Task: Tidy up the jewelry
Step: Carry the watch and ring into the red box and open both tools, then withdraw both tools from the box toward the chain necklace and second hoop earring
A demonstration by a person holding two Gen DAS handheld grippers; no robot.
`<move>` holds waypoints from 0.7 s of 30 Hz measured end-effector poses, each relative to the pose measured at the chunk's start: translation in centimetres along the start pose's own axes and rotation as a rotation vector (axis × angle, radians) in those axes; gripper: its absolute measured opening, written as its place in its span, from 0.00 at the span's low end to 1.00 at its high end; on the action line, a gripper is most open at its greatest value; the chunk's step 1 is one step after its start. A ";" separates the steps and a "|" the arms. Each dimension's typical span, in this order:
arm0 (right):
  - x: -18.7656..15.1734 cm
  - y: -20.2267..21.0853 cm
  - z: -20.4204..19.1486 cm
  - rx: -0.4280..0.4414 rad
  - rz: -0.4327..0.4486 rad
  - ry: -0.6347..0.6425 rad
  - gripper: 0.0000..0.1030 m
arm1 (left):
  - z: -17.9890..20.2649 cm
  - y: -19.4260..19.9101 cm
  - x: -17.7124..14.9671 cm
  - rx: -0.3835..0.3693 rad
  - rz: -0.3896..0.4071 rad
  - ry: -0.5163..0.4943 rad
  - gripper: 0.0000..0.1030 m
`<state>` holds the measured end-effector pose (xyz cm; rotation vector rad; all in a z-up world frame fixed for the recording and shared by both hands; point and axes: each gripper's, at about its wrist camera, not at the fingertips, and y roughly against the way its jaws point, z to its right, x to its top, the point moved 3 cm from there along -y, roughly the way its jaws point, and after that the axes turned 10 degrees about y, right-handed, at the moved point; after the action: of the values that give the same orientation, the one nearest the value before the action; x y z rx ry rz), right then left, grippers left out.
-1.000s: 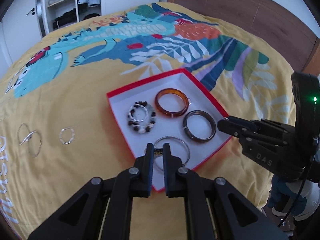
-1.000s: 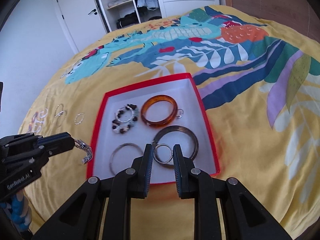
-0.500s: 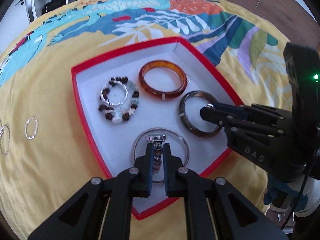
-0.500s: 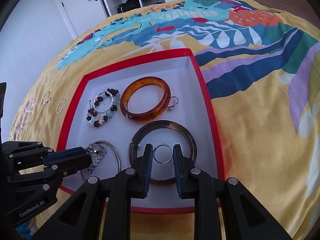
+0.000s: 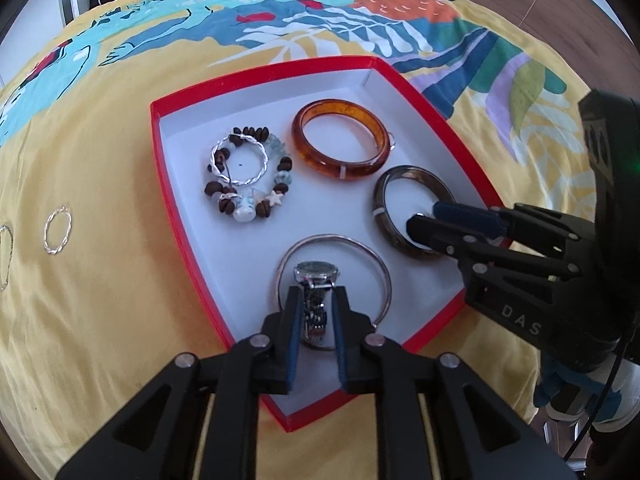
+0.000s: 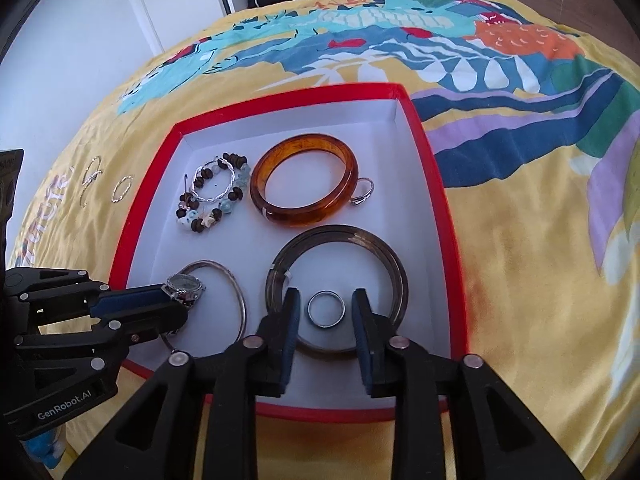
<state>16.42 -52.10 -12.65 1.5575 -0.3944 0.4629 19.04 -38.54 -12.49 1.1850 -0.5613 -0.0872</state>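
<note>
Both grippers are opening over the red box [image 6: 436,184]: left gripper [image 5: 316,312] releasing the watch [image 5: 316,276], right gripper [image 6: 326,312] the ring [image 6: 326,309]. Silver hoops [image 5: 58,230], seemingly three, are still lying on the bedspread [image 5: 100,280].

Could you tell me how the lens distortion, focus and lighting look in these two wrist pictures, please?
Left wrist view: strong fisheye bends the red box rim into a wedge, with dark corners; the watch is slightly soft. Right wrist view: same bulging, even daylight, small silver ring sharp between the opening right claw pads, a faint reddish glow on the yellow bedspread.
</note>
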 end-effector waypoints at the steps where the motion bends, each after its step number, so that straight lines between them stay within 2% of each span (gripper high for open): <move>1: 0.0 0.4 0.1 -0.006 0.005 -0.004 0.37 | 0.0 0.1 0.0 0.000 0.001 0.004 0.19; 11: -0.7 6.3 1.7 -0.074 0.079 -0.086 0.39 | 0.5 3.1 -0.1 -0.016 0.025 0.013 0.24; 15: -1.2 8.9 1.8 -0.089 0.112 -0.125 0.42 | 0.8 6.3 -0.5 -0.009 0.070 0.006 0.25; 20: -1.6 12.3 0.3 -0.093 0.163 -0.150 0.44 | -0.2 11.9 -1.7 0.044 0.159 0.036 0.34; 21: -1.7 12.9 -0.2 -0.091 0.171 -0.152 0.46 | -0.6 12.9 -1.9 0.057 0.177 0.047 0.34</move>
<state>8.32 -52.50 -2.52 1.4810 -0.6616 0.4528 14.77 -32.28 -1.85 1.1849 -0.6280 0.1084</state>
